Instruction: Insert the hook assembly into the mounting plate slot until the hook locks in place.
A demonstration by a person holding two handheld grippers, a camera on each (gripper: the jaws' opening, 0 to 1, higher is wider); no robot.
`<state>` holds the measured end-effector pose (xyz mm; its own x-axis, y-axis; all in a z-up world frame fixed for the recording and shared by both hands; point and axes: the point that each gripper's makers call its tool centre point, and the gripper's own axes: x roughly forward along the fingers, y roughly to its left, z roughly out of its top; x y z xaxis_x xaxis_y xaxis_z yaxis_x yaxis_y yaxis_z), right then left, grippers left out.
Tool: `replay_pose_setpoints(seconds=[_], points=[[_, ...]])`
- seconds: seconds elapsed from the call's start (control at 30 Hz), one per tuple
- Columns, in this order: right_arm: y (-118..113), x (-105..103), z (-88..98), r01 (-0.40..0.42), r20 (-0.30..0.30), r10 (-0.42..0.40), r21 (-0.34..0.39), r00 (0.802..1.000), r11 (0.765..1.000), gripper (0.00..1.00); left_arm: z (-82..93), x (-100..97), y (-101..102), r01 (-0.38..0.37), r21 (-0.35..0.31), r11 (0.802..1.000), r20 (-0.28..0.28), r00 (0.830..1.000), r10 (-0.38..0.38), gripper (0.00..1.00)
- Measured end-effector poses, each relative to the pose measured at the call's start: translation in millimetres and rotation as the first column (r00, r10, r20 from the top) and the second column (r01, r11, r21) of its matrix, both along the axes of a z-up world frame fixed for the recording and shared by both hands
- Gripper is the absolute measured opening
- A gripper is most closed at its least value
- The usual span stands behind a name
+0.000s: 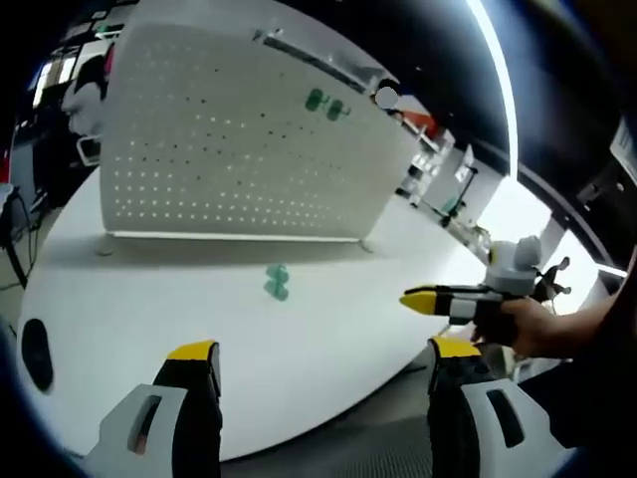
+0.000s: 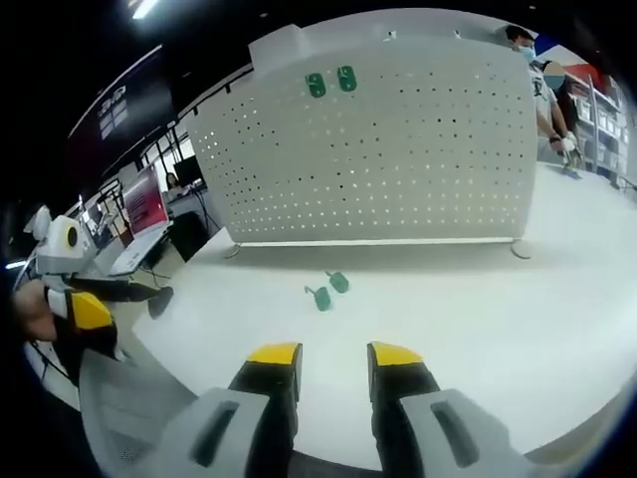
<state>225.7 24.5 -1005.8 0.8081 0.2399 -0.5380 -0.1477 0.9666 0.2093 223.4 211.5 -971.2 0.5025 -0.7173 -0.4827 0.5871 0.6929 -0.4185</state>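
Two green hooks (image 2: pixel 329 290) lie loose on the white counter (image 2: pixel 518 319), close beside each other and well out in front of the upright white pegboard (image 2: pixel 398 149); in the left gripper view they read as one small green cluster (image 1: pixel 276 282). Two more green hooks (image 2: pixel 330 83) already hang side by side near the pegboard's top edge (I see them in the left gripper view too (image 1: pixel 324 105)).

My left claw (image 1: pixel 323 351) has its yellow-tipped jaws spread wide, nothing between them, hanging over the counter's near edge with the loose hooks ahead of it and apart from it. My right claw (image 2: pixel 335 356) has its jaws drawn closer together but with a clear gap and nothing in it; it too sits back from the loose hooks, which lie ahead along its line.

In the left gripper view the right claw (image 1: pixel 423 299) comes in from the right, held in a hand (image 1: pixel 523 324), its yellow tips pointing toward the counter. In the right gripper view the left claw's yellow tip (image 2: pixel 88 311) shows at the left edge.

A person (image 2: pixel 542 85) stands behind the pegboard's far end.
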Motion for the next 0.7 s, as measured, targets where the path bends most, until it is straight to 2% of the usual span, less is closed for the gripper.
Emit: replay_pose_setpoints(seconds=[0.33,0.7], points=[[27.4,15.1,-17.0,-0.089,-0.013,0.089,0.003,0.996,0.996,0.24,-4.6,7.0,6.5,-0.017,0.01,1.0,-0.013,1.0,0.017,0.86],[49.6,54.6,-37.4,-0.176,-0.033,0.176,-0.007,0.984,0.984,0.23,-9.5,20.8,12.3,-0.031,0.019,0.999,-0.028,0.999,0.032,0.85]])
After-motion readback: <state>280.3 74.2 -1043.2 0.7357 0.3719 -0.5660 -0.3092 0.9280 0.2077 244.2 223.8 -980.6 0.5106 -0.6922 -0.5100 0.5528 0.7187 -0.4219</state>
